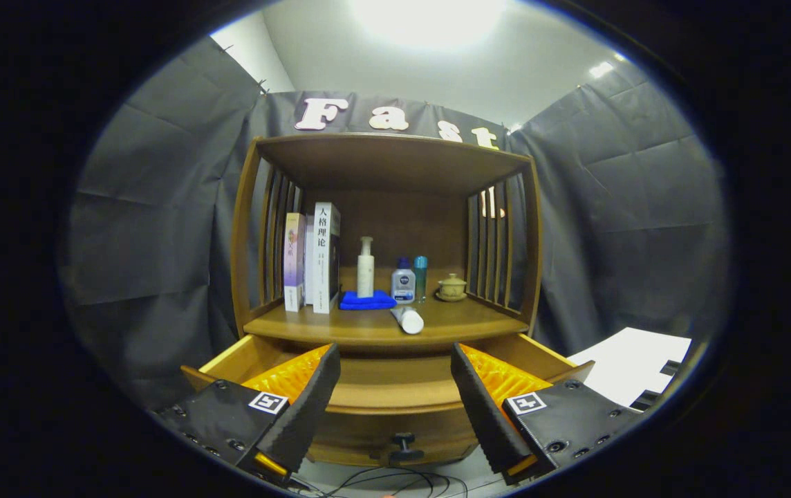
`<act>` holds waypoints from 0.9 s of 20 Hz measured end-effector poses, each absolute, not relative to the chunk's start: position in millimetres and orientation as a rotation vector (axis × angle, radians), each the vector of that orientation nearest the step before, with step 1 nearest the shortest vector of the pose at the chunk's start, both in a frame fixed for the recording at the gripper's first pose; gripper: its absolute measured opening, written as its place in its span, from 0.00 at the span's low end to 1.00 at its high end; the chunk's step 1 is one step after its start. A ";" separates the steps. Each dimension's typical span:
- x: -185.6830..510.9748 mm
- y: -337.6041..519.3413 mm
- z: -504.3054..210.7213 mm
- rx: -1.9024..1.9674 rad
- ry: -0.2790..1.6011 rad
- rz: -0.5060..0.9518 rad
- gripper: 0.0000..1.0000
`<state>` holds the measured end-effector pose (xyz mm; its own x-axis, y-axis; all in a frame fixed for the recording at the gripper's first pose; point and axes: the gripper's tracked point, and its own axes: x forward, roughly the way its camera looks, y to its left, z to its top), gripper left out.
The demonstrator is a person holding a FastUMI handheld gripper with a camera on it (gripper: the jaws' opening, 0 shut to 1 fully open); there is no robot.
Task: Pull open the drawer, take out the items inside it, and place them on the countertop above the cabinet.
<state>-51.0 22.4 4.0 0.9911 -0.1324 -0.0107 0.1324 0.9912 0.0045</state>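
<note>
Wooden and honey-brown, the pulled-out drawer (395, 387) of the cabinet stands open just ahead of the black two-finger gripper (395, 387), its dark round knob (404, 440) low on the front panel between the fingers. The jaws are spread wide and grip nothing. On the wooden countertop (464, 321) above the drawer, a white tube (407, 319) lies near the front edge. Behind it sits a folded blue cloth (366, 300) with a tall white pump bottle (366, 267) on it, then a small blue-capped bottle (403, 282), a slim teal bottle (421, 276) and a tan lidded cup (451, 287) toward the right side. Upright books (312, 259) stand at the left side.
</note>
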 end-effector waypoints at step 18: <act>-38.7 27.1 -121.2 -0.004 0.218 -0.091 0.99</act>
